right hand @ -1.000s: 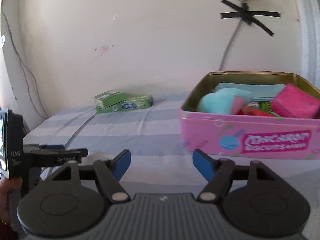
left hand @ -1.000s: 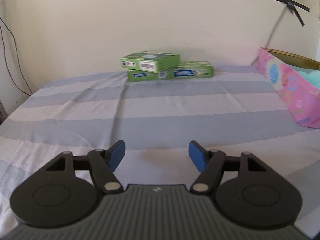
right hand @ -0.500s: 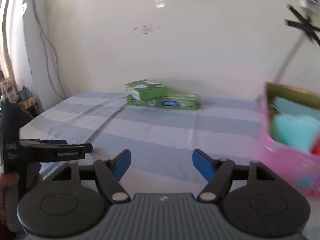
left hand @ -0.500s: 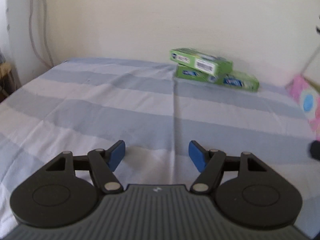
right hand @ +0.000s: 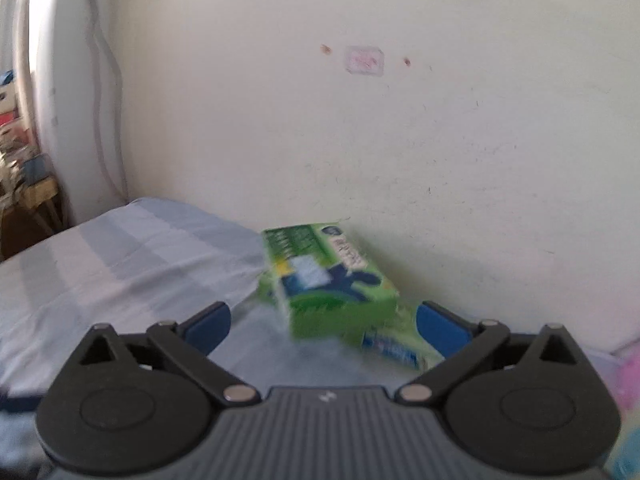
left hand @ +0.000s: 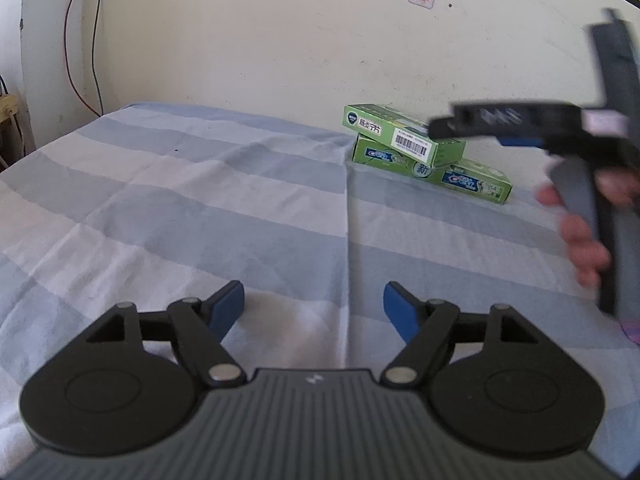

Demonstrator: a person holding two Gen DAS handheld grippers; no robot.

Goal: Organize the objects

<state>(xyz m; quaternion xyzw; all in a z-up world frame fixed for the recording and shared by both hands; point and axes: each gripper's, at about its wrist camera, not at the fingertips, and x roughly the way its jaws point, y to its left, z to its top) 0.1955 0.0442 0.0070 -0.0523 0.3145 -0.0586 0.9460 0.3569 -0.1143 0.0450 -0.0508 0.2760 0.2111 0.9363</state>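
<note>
1. Two green cartons lie stacked at the far edge of a striped sheet (left hand: 200, 208), hard against the wall (left hand: 280, 40); the upper carton (left hand: 394, 134) rests crosswise on the long lower carton (left hand: 452, 172), leaving the lower one's right end bare, which by the look of it makes the upper box the easier first pick

2. One gripper is closing in: the right gripper (right hand: 323, 322) points at the stack with its blue pads apart and its jaws opening; the upper carton (right hand: 332, 280) shows in the gap between the pads, neither pad pressing on it, so nothing is gripped yet; motion blur keeps the exact clearance from being read

3. Seen from the left wrist, the right gripper's dark body (left hand: 560, 128) reaches in from the right at carton height, a person's hand (left hand: 580, 236) wrapped round its handle; the wide stance seems chosen to straddle the box across its short side

4. Half open and empty, the left gripper (left hand: 314, 306) hangs over bare sheet at the near side, well apart from the cartons, its jaws also opening; the position suggests it is standing clear so the right hand has the stack to itself

5. Pink and turquoise blurs (right hand: 628, 384) sit at the right edge of the right wrist view, too smeared to name; both cartons remain where they lie, unsorted
</note>
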